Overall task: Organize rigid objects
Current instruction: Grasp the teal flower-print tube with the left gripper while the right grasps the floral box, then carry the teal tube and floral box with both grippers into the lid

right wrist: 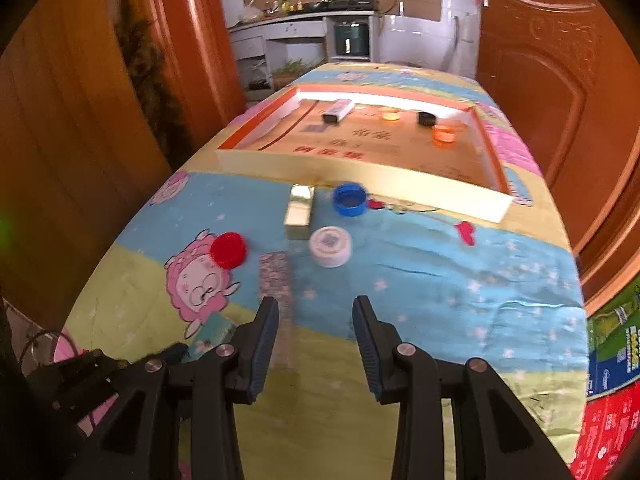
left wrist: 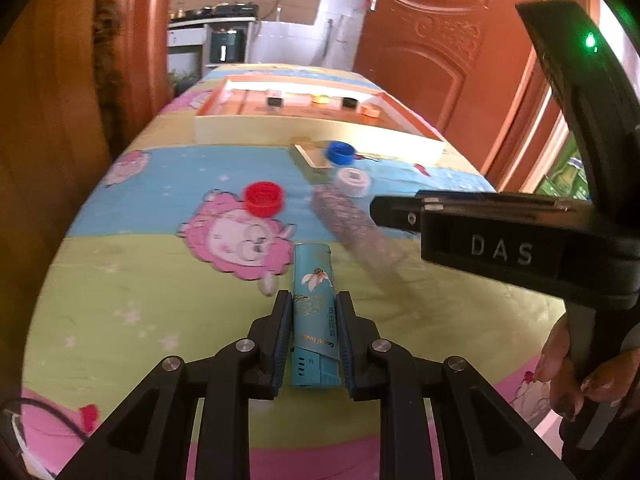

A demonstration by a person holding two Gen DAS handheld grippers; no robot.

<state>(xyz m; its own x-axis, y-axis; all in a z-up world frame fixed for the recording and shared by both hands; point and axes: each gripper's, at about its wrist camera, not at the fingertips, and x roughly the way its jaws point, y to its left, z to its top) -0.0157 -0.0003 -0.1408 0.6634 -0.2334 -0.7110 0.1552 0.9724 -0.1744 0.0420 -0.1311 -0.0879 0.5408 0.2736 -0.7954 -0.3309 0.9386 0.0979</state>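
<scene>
With its pads pressed against both long sides of the teal lighter [left wrist: 313, 312], my left gripper [left wrist: 312, 300] has that piece clamped, low over the bench [left wrist: 120, 280]. No earlier view tells me more than that: the lighter lies lengthwise between the fingers, its darker cap end nearest me, and a bird motif and gold lettering show on its slim, hard casing. I judge it will hold steady in this grip.

My right gripper [right wrist: 316, 304] hangs with its jaws apart and nothing between them, just beside a speckled grey lighter [right wrist: 275, 280] that shows blurred.

Further out, loose on the cartoon-printed cloth, I count a red cap [right wrist: 228, 250], a white cap [right wrist: 330, 246], a blue cap [right wrist: 349, 199] and a gold lighter [right wrist: 299, 210]; the last two lie near the front wall of the tray.

Beyond them the shallow tray [right wrist: 360, 178] already holds a pale lighter [right wrist: 338, 111], a yellow cap [right wrist: 391, 113], a black cap [right wrist: 427, 118] and an orange cap [right wrist: 444, 134], ranged toward its far wall.

So I reckon the sorting is under halfway: four pieces are in, six are out, and one of those is now in my grip.
</scene>
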